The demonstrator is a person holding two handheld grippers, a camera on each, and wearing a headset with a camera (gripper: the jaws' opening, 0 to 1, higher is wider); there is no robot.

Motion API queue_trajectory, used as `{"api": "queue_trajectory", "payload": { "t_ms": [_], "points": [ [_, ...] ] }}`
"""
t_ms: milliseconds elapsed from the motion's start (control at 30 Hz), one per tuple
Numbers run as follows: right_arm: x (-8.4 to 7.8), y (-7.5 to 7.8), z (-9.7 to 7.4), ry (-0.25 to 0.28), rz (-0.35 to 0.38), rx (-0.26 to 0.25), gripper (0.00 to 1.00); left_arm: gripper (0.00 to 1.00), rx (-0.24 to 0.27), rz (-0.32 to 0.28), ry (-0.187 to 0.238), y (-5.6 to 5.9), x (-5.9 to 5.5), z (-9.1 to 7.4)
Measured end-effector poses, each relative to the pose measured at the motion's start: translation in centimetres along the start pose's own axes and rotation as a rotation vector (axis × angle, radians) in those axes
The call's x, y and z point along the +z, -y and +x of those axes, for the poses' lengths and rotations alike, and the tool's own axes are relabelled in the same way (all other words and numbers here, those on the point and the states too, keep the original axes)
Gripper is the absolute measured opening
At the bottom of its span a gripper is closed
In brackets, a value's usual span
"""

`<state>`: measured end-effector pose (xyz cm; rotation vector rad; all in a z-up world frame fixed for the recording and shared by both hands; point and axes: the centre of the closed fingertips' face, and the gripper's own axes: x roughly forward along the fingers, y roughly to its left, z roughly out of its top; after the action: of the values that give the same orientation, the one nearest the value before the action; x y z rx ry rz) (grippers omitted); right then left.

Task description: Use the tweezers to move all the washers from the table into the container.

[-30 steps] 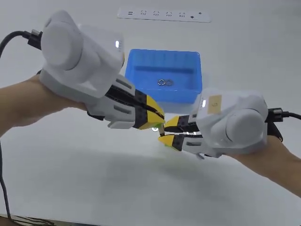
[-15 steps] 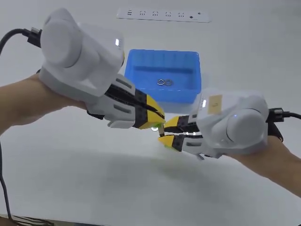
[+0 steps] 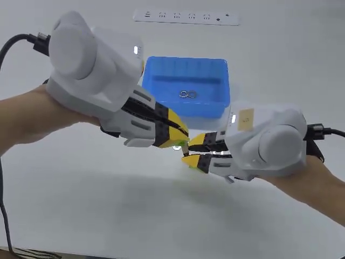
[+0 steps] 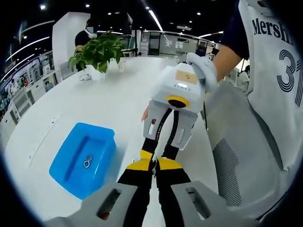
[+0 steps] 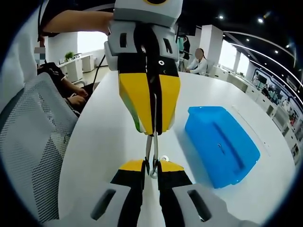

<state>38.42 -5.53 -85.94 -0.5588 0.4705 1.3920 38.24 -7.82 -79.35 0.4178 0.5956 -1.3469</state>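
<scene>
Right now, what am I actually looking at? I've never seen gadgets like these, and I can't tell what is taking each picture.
There is no robot here. A person holds a white hand-held gripper in each hand: the left gripper and the right gripper. One picture comes from a camera on the person's head, looking down at the work. The two round pictures come from a camera riding on each gripper, looking along its yellow-tipped jaws, so each sees the other gripper facing it.

On the white table stands a blue plastic container with two small metal washers inside. A white power strip lies beyond it.

The grippers meet tip to tip, and both seem closed on thin metal tweezers. The tweezers' tips sit near one loose metal washer lying on the table.
</scene>
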Motion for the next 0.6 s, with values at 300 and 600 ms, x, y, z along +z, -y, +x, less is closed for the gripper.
{"api": "queue_trajectory", "payload": {
  "t_ms": [300,600],
  "points": [
    [0.05,0.04,0.07,-0.002,-0.003,0.0,0.11,0.07,0.003,-0.003,0.006,-0.05,0.06,0.04],
    [-0.01,0.21,0.04,-0.005,0.0,-0.003,0.12,0.07,0.008,-0.004,0.009,-0.21,0.18,0.1]
  ]
}}
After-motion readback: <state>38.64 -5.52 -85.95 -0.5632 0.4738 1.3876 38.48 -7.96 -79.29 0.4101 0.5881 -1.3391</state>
